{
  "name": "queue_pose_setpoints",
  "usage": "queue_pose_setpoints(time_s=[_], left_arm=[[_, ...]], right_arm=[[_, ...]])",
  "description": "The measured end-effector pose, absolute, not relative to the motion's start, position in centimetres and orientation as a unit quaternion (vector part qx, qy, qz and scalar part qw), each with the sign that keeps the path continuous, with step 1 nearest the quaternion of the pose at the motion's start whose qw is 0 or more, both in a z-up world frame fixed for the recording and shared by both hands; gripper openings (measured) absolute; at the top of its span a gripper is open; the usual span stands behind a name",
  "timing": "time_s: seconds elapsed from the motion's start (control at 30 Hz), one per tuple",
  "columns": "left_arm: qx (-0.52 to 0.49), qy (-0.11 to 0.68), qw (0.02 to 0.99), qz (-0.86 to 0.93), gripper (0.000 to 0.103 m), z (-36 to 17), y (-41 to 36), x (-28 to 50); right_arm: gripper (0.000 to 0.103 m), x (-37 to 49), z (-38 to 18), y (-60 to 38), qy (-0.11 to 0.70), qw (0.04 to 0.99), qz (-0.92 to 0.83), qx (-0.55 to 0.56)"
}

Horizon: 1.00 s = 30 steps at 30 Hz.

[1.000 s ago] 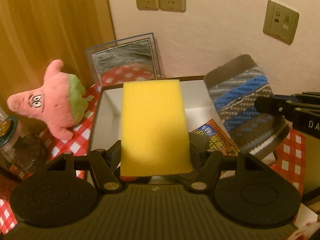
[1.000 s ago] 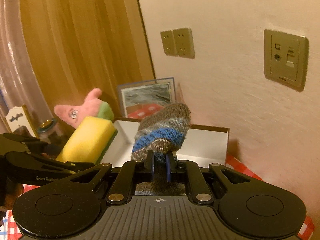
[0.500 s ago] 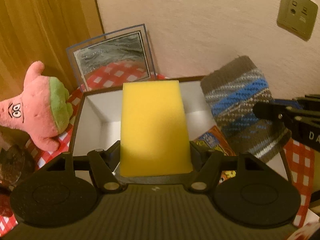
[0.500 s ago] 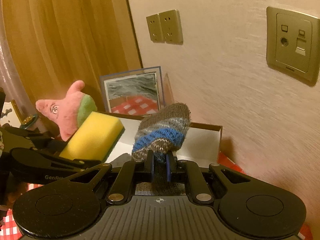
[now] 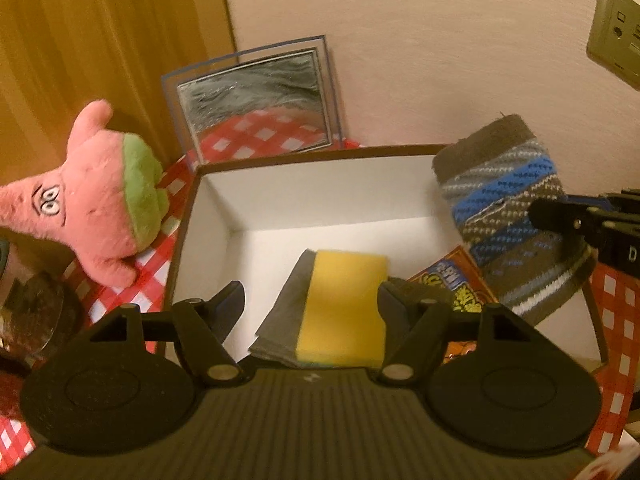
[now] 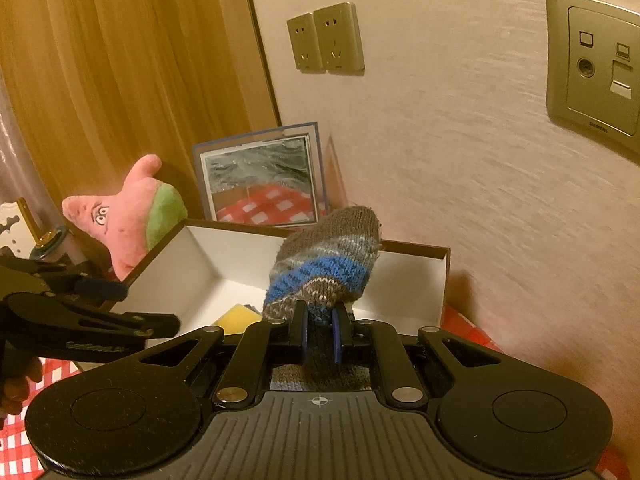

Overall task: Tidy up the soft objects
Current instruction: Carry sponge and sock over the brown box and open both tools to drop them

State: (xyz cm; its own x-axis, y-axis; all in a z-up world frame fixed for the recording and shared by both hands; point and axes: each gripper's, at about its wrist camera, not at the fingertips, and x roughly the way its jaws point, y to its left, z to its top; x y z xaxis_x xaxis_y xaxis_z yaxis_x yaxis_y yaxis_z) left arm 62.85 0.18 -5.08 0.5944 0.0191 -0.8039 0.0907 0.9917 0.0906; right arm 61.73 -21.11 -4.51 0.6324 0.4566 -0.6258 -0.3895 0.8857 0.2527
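Left wrist view close above open box (image 5: 200, 216), angled down, right wrist view lower beside it, both sharing the box and wall

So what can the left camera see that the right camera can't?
Only the left wrist view shows the orange printed packet in the box, and the sponge's dark scrubbing side. Only the right wrist view shows the person's fingers and the right gripper shut on the striped sock. Both show the white box, the yellow sponge lying inside it, the pink starfish plush, the mirror, and the left gripper, jaws just opened, clear of the sponge.
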Motion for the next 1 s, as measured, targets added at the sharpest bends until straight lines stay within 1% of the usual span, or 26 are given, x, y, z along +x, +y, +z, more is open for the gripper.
queue_pose_setpoints(time_s=[0.07, 0.13, 0.17, 0.2, 0.23, 0.27, 0.3, 0.7, 1.0], left_arm=[[0.057, 0.451, 0.891, -0.017, 0.072, -5.0, 0.7, 62.4], [0.053, 0.451, 0.891, -0.016, 0.072, -4.8, 1.1, 62.1], [0.053, 0.451, 0.891, -0.015, 0.072, -4.7, 1.2, 61.9], [0.052, 0.451, 0.891, -0.013, 0.071, -4.6, 1.3, 61.7], [0.050, 0.450, 0.891, -0.013, 0.072, -4.5, 1.3, 61.4], [0.048, 0.449, 0.892, -0.014, 0.072, -4.4, 1.4, 61.1], [0.047, 0.449, 0.892, -0.016, 0.072, -4.3, 1.4, 60.8], [0.031, 0.451, 0.892, -0.017, 0.071, -3.0, 1.4, 57.0], [0.012, 0.442, 0.897, -0.011, 0.071, -1.6, 1.7, 53.8]], right_arm=[[0.012, 61.8, -4.5, -20.9, 0.356, 0.903, 0.238, 0.048], [0.017, 61.8, -4.4, -20.9, 0.346, 0.905, 0.243, 0.058], [0.027, 61.8, -4.4, -21.0, 0.340, 0.906, 0.243, 0.062], [0.045, 61.8, -4.4, -20.9, 0.335, 0.909, 0.241, 0.065], [0.056, 61.6, -4.4, -21.0, 0.329, 0.911, 0.239, 0.067], [0.072, 61.5, -4.3, -21.1, 0.323, 0.913, 0.239, 0.071], [0.075, 61.3, -4.2, -21.2, 0.317, 0.915, 0.240, 0.073], [0.075, 58.4, -4.6, -21.7, 0.365, 0.897, 0.246, 0.041], [0.075, 55.8, -4.0, -22.5, 0.380, 0.890, 0.249, 0.036]])
